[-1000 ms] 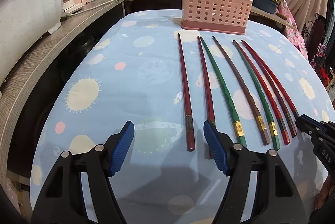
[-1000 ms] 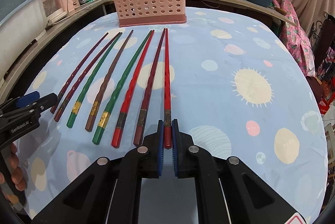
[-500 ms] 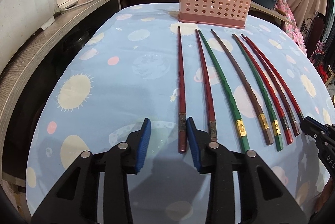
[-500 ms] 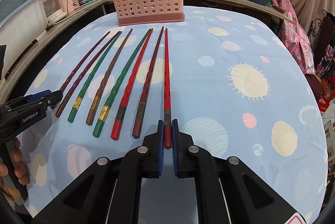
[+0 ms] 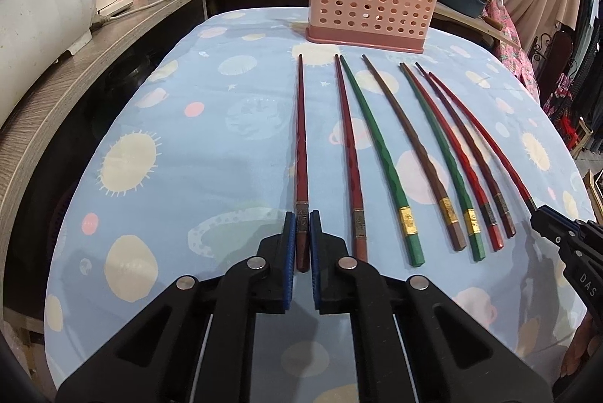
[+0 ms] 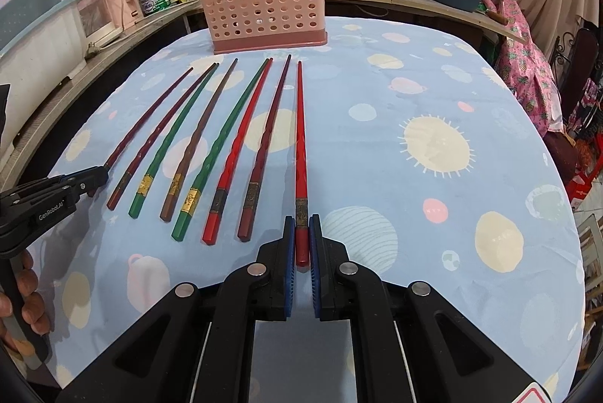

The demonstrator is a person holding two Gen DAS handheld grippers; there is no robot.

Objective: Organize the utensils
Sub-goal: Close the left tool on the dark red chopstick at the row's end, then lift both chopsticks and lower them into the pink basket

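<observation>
Both grippers are down at the near ends of the row, each clamped on a chopstick. The left gripper [image 5: 300, 241] has its blue pads pinched against the thick end of the dark red chopstick [image 5: 301, 154], leftmost of the eight lying on the planet-print tablecloth [image 5: 181, 146]. The right gripper [image 6: 301, 241] is squeezed just as narrow around the bright red chopstick [image 6: 300, 154] at the right end of the row.

Between them lie six more: another dark red, a green chopstick [image 5: 380, 161], a brown one, a second green, a red, a maroon, all side by side, tips pointing far toward the pink perforated utensil holder [image 5: 367, 13], which stands upright at the far edge of the cloth.

Lettering: "GenRobot.AI" reads on the left tool in the right wrist view, "DAS" on the right tool in the left wrist view. A green tin on the left counter [image 5: 75, 63] carries print too small to read.

Open cloth stretches to the right of the row; the counter runs close along the left.
</observation>
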